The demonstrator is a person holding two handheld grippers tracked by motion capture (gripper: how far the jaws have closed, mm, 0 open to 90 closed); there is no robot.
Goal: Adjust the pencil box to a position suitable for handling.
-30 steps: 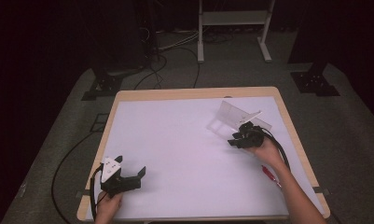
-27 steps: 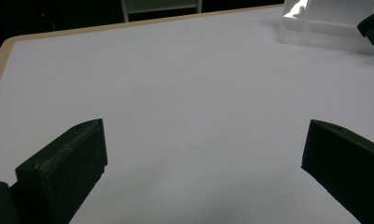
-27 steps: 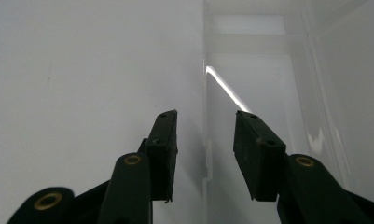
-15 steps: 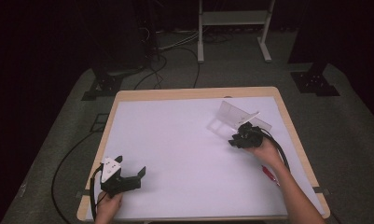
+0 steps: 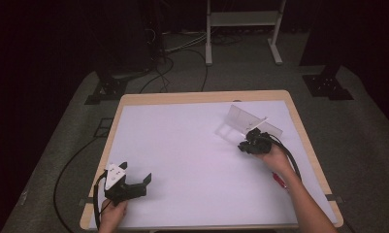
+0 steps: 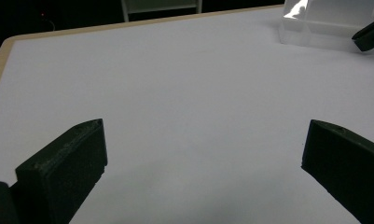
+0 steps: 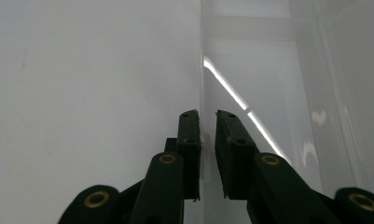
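Since the earlier frames, little is changed in place; only the jaws of the right gripper [image 5: 249,143] have just been closing, with the thin clear wall of the transparent box [image 5: 252,122] between them. Nearest, at the near left corner of the surface [image 5: 182,145], the left gripper [image 5: 134,182] is held by a hand, and its jaws are spread wide with nothing between them. Farther off, toward the far right edge, the right gripper is narrowed around the box's wall edge [image 7: 202,93]; whether the pads press on it cannot be told. A red object [image 5: 279,180] is seen by the right forearm.
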